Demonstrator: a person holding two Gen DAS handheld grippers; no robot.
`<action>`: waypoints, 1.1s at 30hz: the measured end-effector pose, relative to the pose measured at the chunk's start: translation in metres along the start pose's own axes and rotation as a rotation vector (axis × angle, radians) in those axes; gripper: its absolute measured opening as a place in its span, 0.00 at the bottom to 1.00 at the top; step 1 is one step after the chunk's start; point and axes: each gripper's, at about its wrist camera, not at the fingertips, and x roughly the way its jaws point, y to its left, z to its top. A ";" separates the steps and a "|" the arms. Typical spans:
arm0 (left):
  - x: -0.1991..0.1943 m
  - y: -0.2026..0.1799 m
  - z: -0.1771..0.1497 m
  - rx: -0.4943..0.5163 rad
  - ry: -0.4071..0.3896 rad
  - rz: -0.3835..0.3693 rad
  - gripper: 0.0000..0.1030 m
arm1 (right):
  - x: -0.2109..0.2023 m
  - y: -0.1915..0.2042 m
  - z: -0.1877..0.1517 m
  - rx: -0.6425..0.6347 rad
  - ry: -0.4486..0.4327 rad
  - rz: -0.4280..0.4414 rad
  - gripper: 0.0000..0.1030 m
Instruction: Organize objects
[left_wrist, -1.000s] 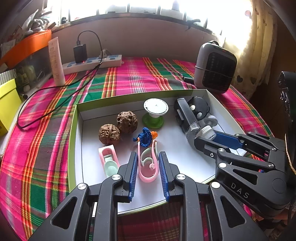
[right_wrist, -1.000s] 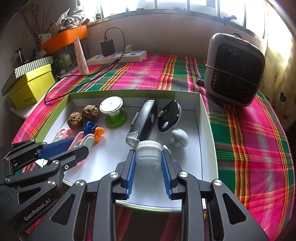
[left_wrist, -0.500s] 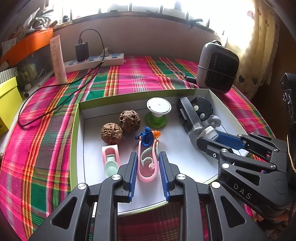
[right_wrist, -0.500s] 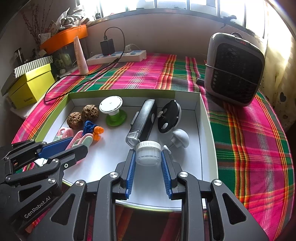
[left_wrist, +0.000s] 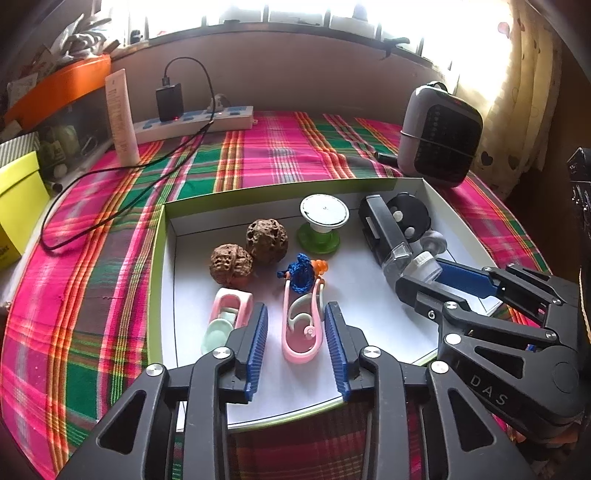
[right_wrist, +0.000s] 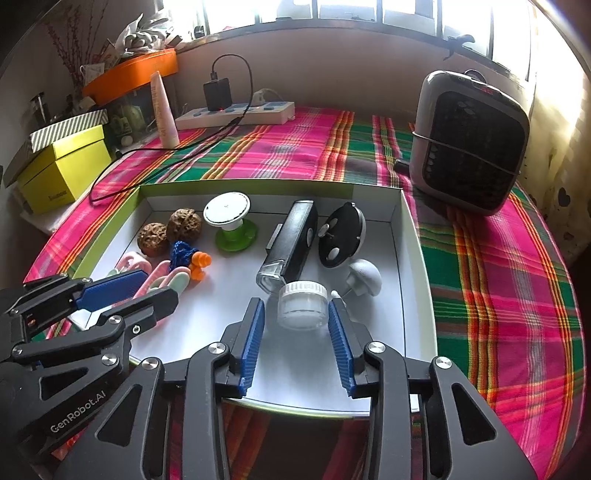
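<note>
Between the blue pads of your left gripper (left_wrist: 295, 332) lies the pink clip (left_wrist: 301, 328), flat on the white floor of the shallow box (left_wrist: 373, 295); the jaws are opening and both pads stand clear of the clip's sides. Just ahead of that gripper's tips sits a blue knitted charm (left_wrist: 300, 273) with an orange piece, and beyond it 2 walnuts (left_wrist: 249, 249) touch each other. Left of the left pad lies a second pink and mint clip (left_wrist: 225, 319).

Between the pads of your right gripper (right_wrist: 296, 325) stands the small clear jar (right_wrist: 303, 304) with its white lid, upright on the box floor; these jaws are opening too, with a gap on each side of the jar. Just beyond the jar lies a black bike light (right_wrist: 291, 245), with a white mushroom-shaped knob (right_wrist: 364, 277) to its right and a green-based white stand (right_wrist: 231, 221) off to the left. Farther ahead on the plaid cloth (right_wrist: 498, 277) sits a small heater (right_wrist: 469, 144).
</note>
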 end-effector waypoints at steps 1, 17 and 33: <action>0.000 0.000 0.000 -0.001 0.000 0.001 0.31 | -0.001 0.000 0.000 0.000 0.000 -0.003 0.36; -0.009 0.000 -0.003 -0.005 -0.010 0.016 0.37 | -0.012 0.002 -0.002 -0.001 -0.017 -0.017 0.44; -0.040 -0.002 -0.016 -0.010 -0.061 0.010 0.37 | -0.044 0.009 -0.015 0.011 -0.068 -0.014 0.44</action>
